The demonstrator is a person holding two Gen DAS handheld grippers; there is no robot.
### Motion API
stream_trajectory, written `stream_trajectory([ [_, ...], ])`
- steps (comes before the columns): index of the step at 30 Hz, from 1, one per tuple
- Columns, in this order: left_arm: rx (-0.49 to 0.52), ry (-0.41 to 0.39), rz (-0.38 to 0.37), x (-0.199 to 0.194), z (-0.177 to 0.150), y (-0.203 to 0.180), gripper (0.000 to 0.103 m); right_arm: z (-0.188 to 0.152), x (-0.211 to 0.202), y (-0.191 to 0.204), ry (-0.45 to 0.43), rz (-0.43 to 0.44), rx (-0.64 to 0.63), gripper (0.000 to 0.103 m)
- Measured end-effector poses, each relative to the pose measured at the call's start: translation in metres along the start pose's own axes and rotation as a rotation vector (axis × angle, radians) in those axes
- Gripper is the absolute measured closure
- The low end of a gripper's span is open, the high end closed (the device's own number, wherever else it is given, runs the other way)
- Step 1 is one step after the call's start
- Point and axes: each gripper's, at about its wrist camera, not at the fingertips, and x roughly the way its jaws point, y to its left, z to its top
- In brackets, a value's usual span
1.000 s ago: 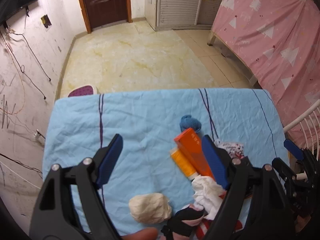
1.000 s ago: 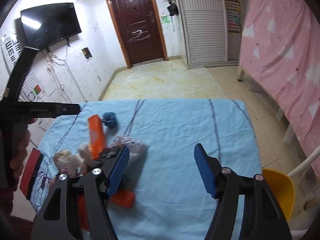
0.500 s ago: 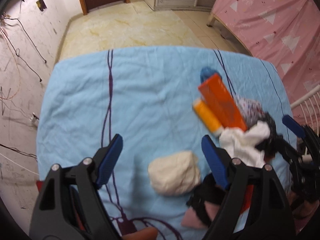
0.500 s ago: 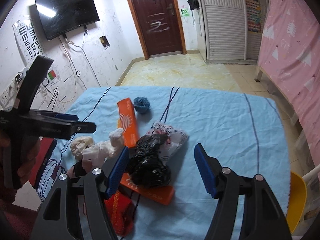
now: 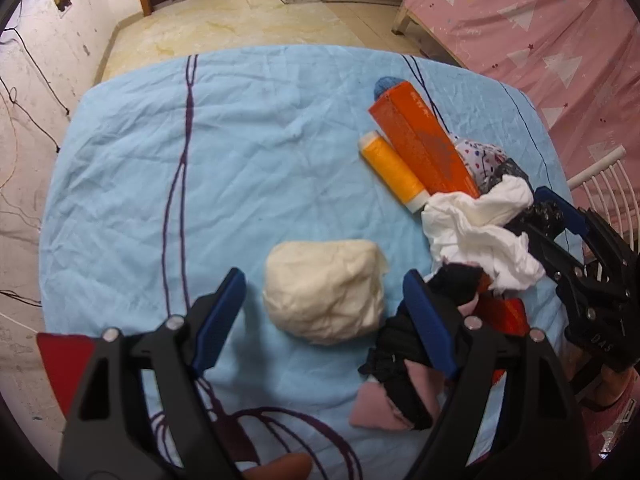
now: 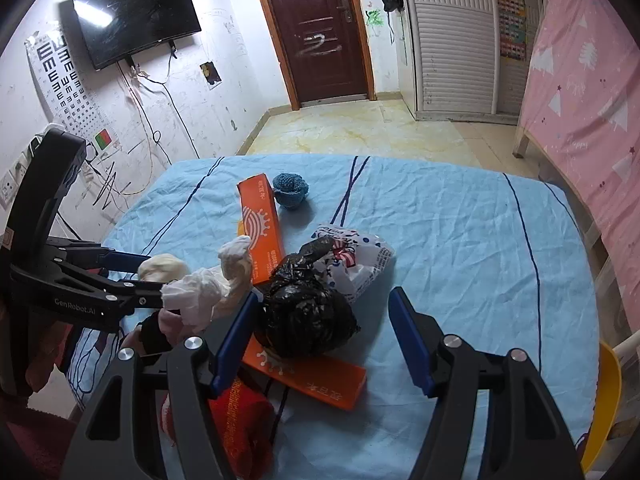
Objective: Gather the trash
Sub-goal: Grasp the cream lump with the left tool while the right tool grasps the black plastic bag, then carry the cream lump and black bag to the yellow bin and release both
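Left claw (image 5: 320,308), fingers spread wide, is hovering over a cream wad (image 5: 324,290) w/ nothing gripped; wad is sitting between the two blue pads (image 5: 218,316), not touching either. Right claw (image 6: 324,332) is likewise standing wide apart, a black plastic bag (image 6: 308,316) lying between its pads, w/o visible contact.

Tabletop (image 5: 224,152), covered w/ a light-blue cloth, is carrying all the trash. Open room: left half of the cloth in the left wrist view is lying bare up to its far and left edges; in the right wrist view the right half is lying bare to the right edge. Floor (image 6: 352,128) beyond the far edge is running unobstructed to the door (image 6: 316,28). A pink-draped bed (image 5: 532,20) is flanking the right side.

Trash is clustering near the right-front of the tabletop as the left wrist view gives it: an orange box (image 5: 424,140) w/ a yellow tube (image 5: 394,170) just beside it, a blue knitted ball (image 6: 291,190) at the box's far end, crumpled white tissue (image 5: 480,232), a printed wrapper (image 6: 356,256) behind the black bag, a second orange box (image 6: 312,376) partly under that bag, a red packet (image 6: 240,420) near the front edge, and black-and-pink fabric (image 5: 404,380).

Containers: the black bag is bunched shut; contents cannot be told.
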Motion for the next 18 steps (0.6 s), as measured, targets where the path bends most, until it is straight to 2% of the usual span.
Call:
stream_trajectory([
  [1, -0.001, -0.005, 0.003, 0.000, 0.000, 0.000, 0.032, 0.000, 0.000, 0.001, -0.005, -0.003, -0.002, 0.042],
  [2, 0.002, -0.002, 0.006, 0.002, 0.000, -0.002, 0.043, 0.000, 0.000, 0.001, -0.009, -0.006, -0.005, 0.042],
  [3, 0.010, 0.002, 0.008, 0.003, -0.001, -0.003, 0.046, 0.000, 0.001, 0.002, -0.010, -0.004, -0.011, 0.043],
  [5, 0.054, -0.023, 0.036, 0.003, -0.004, -0.012, 0.050, -0.001, 0.003, 0.004, 0.001, 0.009, -0.021, 0.061],
  [8, 0.080, -0.046, 0.070, 0.003, -0.005, -0.021, 0.051, -0.003, 0.008, 0.005, 0.008, 0.007, -0.033, 0.075],
  [14, 0.071, -0.072, 0.099, -0.006, -0.003, -0.018, 0.052, -0.001, -0.006, 0.000, -0.056, 0.024, -0.002, 0.078],
  [18, 0.058, -0.136, 0.115, -0.029, 0.007, -0.013, 0.052, 0.001, -0.020, -0.006, -0.099, 0.030, 0.017, 0.078],
])
